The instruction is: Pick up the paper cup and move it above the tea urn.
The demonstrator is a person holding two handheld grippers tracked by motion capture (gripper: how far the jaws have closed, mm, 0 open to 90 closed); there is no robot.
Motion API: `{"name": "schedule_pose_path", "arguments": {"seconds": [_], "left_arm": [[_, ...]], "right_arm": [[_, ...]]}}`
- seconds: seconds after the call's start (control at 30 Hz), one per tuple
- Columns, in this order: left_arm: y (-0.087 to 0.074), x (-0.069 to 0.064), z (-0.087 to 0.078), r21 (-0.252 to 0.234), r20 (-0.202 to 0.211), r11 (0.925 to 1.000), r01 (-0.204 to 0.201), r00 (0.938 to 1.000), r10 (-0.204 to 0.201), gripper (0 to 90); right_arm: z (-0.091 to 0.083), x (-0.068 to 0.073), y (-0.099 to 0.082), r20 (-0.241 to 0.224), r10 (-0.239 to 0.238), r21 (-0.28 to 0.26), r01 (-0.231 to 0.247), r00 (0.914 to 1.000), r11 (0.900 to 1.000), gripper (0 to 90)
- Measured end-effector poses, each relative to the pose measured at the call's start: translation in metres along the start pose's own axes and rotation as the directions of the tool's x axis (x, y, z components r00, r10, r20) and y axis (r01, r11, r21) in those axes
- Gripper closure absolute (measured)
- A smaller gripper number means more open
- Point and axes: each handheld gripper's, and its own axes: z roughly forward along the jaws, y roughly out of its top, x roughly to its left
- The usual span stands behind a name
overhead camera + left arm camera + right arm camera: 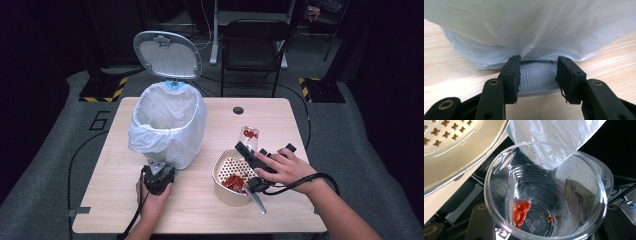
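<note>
The pedal bin (167, 125), lined with a white bag (150, 142) and with its lid (167, 54) standing open, fills the centre-left of the high view, and the left gripper (159, 176) sits at its foot. In the left gripper view the grey ribbed pedal (537, 78) lies between the two black jaws, low in the middle of the frame, with the bag hanging down to their tips; the jaws look closed about the pedal's sides, and I take this hold to be what keeps the lid up. To the right of centre in the high view stands the cream perforated colander (232, 176), with a heap of small red berries (233, 181) lying in it, so the pouring seems largely done. The right gripper (250, 155) holds the clear plastic cup (249, 137) tipped above the colander's far rim, its jaws closed on the cup's body (in the right gripper view the cup's mouth faces the camera, low and central). A few red berries (521, 213) cling near the cup's base, left of centre. What looks left is to shake those out, and perhaps to drop the cup into the open bin.
</note>
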Motion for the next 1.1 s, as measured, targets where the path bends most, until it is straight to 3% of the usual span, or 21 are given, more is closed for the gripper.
{"name": "schedule_pose_path", "arguments": {"seconds": [0.3, 0.4, 0.43, 0.5, 0.53, 0.57, 0.6, 0.67, 0.7, 0.73, 0.77, 0.8, 0.83, 0.87, 0.9, 0.93, 0.97, 1.0, 1.03, 1.07, 1.1], "left_arm": [[0.0, 0.0, 0.0, 0.002, 0.003, 1.0, 0.001, 1.0, -0.001, 54.0], [0.0, 0.0, 0.0, 0.002, 0.003, 1.0, 0.0, 1.0, 0.0, 54.0], [0.0, -0.001, 0.0, 0.002, 0.008, 1.0, 0.008, 0.9999, -0.008, 54.0], [0.0, -0.001, 0.0, 0.001, 0.008, 1.0, 0.01, 0.9999, -0.01, 54.0], [0.0, -0.001, 0.0, 0.002, 0.007, 1.0, 0.01, 0.9999, -0.01, 54.0], [0.0, -0.001, 0.0, 0.002, 0.007, 1.0, 0.01, 0.9999, -0.01, 54.0], [0.0, 0.0, 0.0, 0.0, 0.007, 1.0, 0.008, 0.9999, -0.008, 54.0], [0.0, -0.001, 0.0, 0.001, 0.007, 1.0, 0.009, 0.9999, -0.009, 54.0], [0.0, -0.001, 0.0, 0.001, 0.007, 1.0, 0.009, 0.9999, -0.009, 54.0], [0.0, -0.001, 0.0, 0.0, 0.008, 0.9999, 0.01, 0.9999, -0.01, 54.0], [0.0, -0.001, 0.0, 0.0, 0.008, 0.9999, 0.01, 0.9999, -0.01, 54.0], [0.0, 0.0, 0.0, -0.003, 0.003, 1.0, 0.006, 1.0, -0.006, 54.0], [0.0, 0.0, 0.0, -0.003, 0.004, 1.0, 0.008, 1.0, -0.008, 54.0], [0.0, 0.0, 0.0, -0.003, 0.004, 1.0, 0.008, 1.0, -0.008, 54.0], [0.0, 0.0, 0.0, -0.003, 0.003, 1.0, 0.008, 1.0, -0.008, 54.0], [0.0, 0.0, 0.0, -0.004, 0.004, 0.9999, 0.009, 0.9999, -0.009, 54.0], [0.0, 0.0, 0.0, -0.004, 0.004, 0.9999, 0.009, 0.9999, -0.009, 54.0], [0.0, 0.0, 0.0, -0.003, 0.004, 1.0, 0.008, 1.0, -0.008, 54.0], [0.0, 0.0, 0.0, -0.003, 0.004, 1.0, 0.008, 1.0, -0.008, 54.0], [0.0, 0.0, 0.0, -0.004, 0.004, 1.0, 0.008, 1.0, -0.008, 54.0], [0.0, 0.0, 0.0, -0.004, 0.004, 1.0, 0.009, 1.0, -0.009, 54.0]], "right_arm": [[-0.002, -0.003, -0.007, -0.109, 0.17, -0.015, -0.172, 0.9795, 0.9849, 41.6], [0.001, -0.007, -0.01, -0.11, 0.158, -0.04, -0.163, 0.9813, 0.9858, 41.5], [0.002, -0.011, -0.014, -0.091, 0.28, -0.036, -0.284, 0.9556, 0.958, 41.6], [0.004, -0.011, -0.018, -0.105, 0.36, -0.032, -0.365, 0.927, 0.9305, 41.5], [0.005, -0.012, -0.02, -0.119, 0.385, -0.034, -0.391, 0.9152, 0.9197, 41.5], [0.005, -0.012, -0.02, -0.119, 0.385, -0.034, -0.391, 0.9152, 0.9197, 41.5], [0.008, -0.013, -0.025, -0.141, 0.435, -0.033, -0.443, 0.8896, 0.896, 41.4], [0.01, -0.014, -0.029, -0.17, 0.49, -0.035, -0.502, 0.855, 0.8641, 41.3], [0.01, -0.014, -0.029, -0.17, 0.49, -0.035, -0.502, 0.855, 0.8641, 41.3], [0.014, -0.014, -0.035, -0.21, 0.571, -0.034, -0.59, 0.7934, 0.8067, 41.4], [0.014, -0.014, -0.035, -0.21, 0.571, -0.034, -0.59, 0.7934, 0.8067, 41.4], [0.017, -0.015, -0.041, -0.246, 0.632, -0.025, -0.657, 0.7347, 0.7535, 41.3], [0.018, -0.015, -0.043, -0.249, 0.657, -0.023, -0.682, 0.712, 0.731, 41.4], [0.018, -0.015, -0.043, -0.249, 0.657, -0.023, -0.682, 0.712, 0.731, 41.4], [0.019, -0.017, -0.051, -0.264, 0.721, -0.016, -0.75, 0.6409, 0.6613, 41.4], [0.02, -0.018, -0.053, -0.276, 0.742, -0.008, -0.773, 0.6113, 0.6343, 41.5], [0.02, -0.018, -0.053, -0.276, 0.742, -0.008, -0.773, 0.6113, 0.6343, 41.5], [0.022, -0.02, -0.061, -0.31, 0.787, -0.007, -0.829, 0.5335, 0.5592, 41.7], [0.022, -0.02, -0.061, -0.31, 0.787, -0.007, -0.829, 0.5335, 0.5592, 41.7], [0.023, -0.022, -0.066, -0.344, 0.818, 0.003, -0.87, 0.462, 0.493, 41.8], [0.023, -0.022, -0.066, -0.344, 0.818, 0.003, -0.87, 0.462, 0.493, 41.8]]}}
